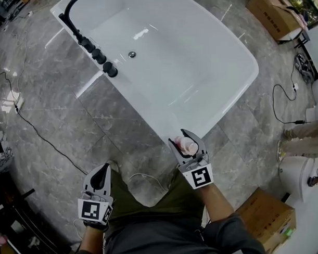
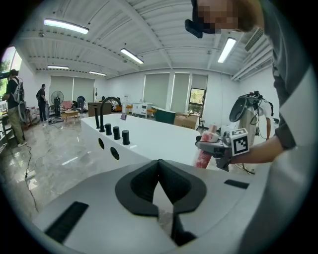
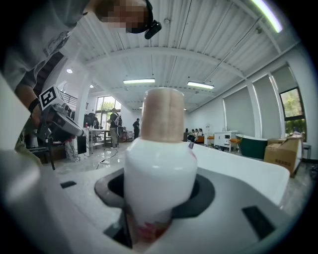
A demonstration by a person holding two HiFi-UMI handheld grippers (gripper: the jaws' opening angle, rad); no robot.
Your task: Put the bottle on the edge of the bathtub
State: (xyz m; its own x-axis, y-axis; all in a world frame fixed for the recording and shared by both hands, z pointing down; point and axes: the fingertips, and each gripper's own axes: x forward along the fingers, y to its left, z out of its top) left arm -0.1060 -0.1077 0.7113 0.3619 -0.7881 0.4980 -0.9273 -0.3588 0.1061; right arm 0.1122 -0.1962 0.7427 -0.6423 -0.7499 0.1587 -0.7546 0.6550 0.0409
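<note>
A white and pink bottle (image 1: 188, 146) with a tan cap stands upright between the jaws of my right gripper (image 1: 186, 145), which is shut on it just off the near end of the white bathtub's rim (image 1: 164, 130). In the right gripper view the bottle (image 3: 160, 173) fills the middle, its cap pointing up. From the left gripper view the same bottle (image 2: 205, 150) hangs beside the tub rim (image 2: 164, 139). My left gripper (image 1: 98, 180) is low at the left, over the floor, jaws shut with nothing in them (image 2: 160, 184).
A black faucet (image 1: 74, 11) and black knobs (image 1: 101, 60) line the tub's left rim. Cardboard boxes sit at the upper right (image 1: 275, 16) and lower right (image 1: 268, 216). Cables (image 1: 39, 135) run across the grey marble floor. Another person's legs (image 1: 304, 137) stand at the right.
</note>
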